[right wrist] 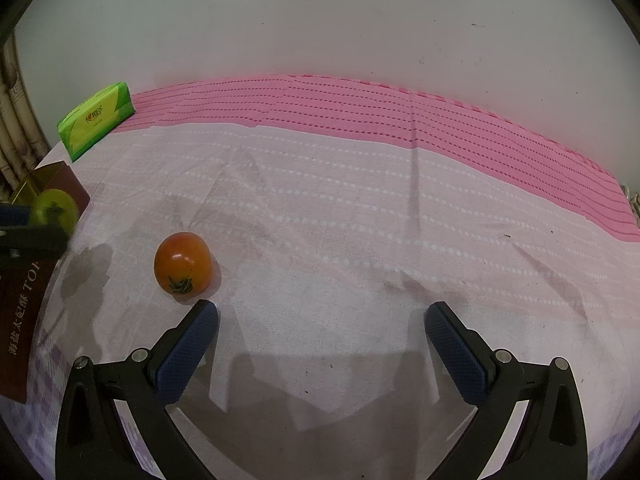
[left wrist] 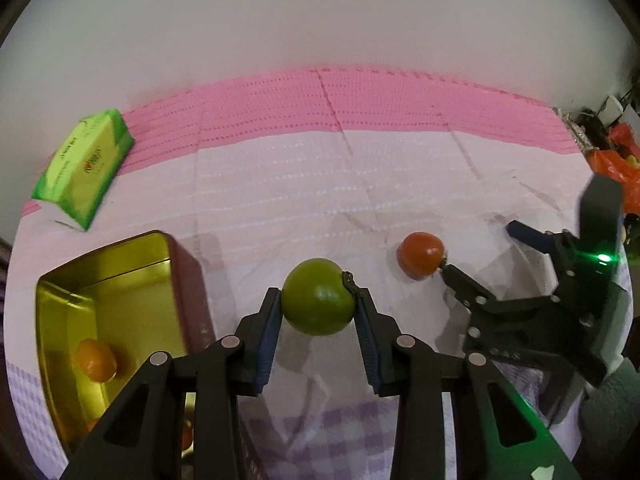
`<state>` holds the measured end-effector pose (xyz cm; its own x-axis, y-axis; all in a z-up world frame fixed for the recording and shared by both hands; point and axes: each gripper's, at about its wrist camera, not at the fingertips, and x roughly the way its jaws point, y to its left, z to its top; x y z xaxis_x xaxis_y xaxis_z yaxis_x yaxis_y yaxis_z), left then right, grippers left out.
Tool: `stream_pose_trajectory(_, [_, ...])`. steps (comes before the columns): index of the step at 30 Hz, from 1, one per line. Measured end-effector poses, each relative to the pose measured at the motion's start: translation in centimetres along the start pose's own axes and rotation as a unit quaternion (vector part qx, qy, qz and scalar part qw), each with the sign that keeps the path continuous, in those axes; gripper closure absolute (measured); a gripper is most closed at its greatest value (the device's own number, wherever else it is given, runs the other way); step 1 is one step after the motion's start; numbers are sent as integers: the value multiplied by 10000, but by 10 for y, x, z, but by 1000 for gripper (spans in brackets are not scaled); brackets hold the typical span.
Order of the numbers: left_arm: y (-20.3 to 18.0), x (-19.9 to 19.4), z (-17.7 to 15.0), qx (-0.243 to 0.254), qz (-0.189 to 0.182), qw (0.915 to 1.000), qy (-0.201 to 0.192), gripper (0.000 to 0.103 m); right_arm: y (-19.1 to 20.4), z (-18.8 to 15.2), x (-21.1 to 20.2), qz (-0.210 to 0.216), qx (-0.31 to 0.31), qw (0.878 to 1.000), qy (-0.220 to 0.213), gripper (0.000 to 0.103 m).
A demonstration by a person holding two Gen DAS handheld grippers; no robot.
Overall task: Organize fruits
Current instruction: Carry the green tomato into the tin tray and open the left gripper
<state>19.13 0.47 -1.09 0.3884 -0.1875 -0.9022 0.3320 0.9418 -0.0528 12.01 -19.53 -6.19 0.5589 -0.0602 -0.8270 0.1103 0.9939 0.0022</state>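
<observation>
Left gripper (left wrist: pixel 317 307) clamps the green fruit (left wrist: pixel 318 297) across its widest part, beside the tin (left wrist: pixel 178 280). Round, smooth skin: likely slippery. Right gripper (right wrist: pixel 322 326) wide, empty, near the tomato (right wrist: pixel 183 262).

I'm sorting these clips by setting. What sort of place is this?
Probably a home table set against a plain wall: a pink and white tablecloth covers it, with a green tissue pack, a gold-lined tin holding an orange fruit, and a tomato lying loose.
</observation>
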Motion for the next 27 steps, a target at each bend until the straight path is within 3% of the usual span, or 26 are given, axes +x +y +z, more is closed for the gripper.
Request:
stream_pose_trajectory(17, [27, -65, -33, -415, 310, 9983, -274, 70, 0, 1, 0, 1, 2, 10000, 2, 0])
stream_pose_trajectory(27, [59, -81, -57, -796, 594, 9945, -320, 70, 0, 0, 0, 2, 3, 10000, 2, 0])
